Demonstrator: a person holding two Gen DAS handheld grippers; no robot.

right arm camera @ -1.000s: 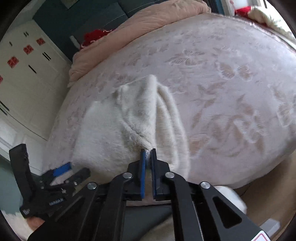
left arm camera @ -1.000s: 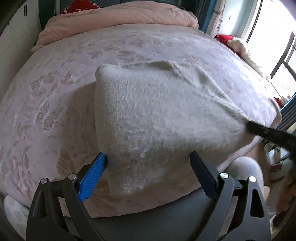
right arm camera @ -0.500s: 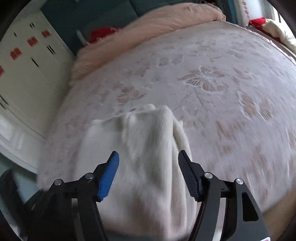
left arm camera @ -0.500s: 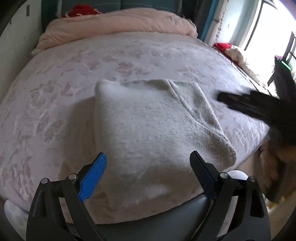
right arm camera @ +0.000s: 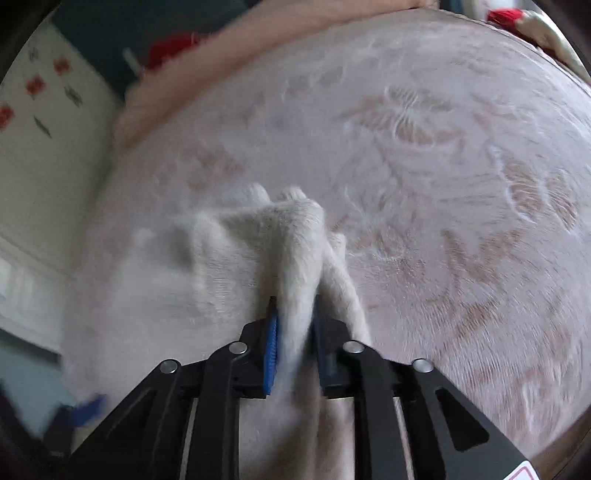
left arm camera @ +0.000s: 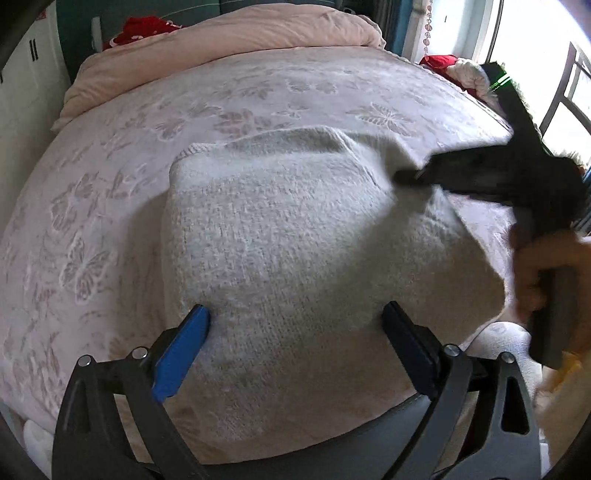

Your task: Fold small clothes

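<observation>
A white wardrobe [left arm camera: 14, 122] stands at the far left, beside the bed [left arm camera: 110, 192]. The bed wears a pale pink cover with a butterfly and flower pattern, and a peach quilt [left arm camera: 221, 40] lies bunched along its far end, with something red [left arm camera: 144, 29] behind it.

Taking the sweater as the landmark: the cream knitted sweater [left arm camera: 295, 251] lies on the near half of the bed, roughly in the middle, its near edge reaching the bed's front edge. The left gripper [left arm camera: 295, 325] hovers over that near edge, its jaws wide apart, one finger with a blue pad [left arm camera: 181, 354] to the sweater's left part and the dark finger [left arm camera: 410, 350] to the right; they hold nothing.

Further right, the right gripper [left arm camera: 402, 177] reaches in from the sweater's right side and meets the fabric at its far right part, where the knit rises in a ridge. In the right wrist view the right gripper [right arm camera: 293, 332] has its jaws narrow, pinching a raised fold of the sweater [right arm camera: 236, 266] between the pads [right arm camera: 271, 350]; that view is blurred. A hand [left arm camera: 543, 269] grips the right gripper's handle just right of the sweater. A window [left arm camera: 546, 55] lies beyond the bed's far right corner.
</observation>
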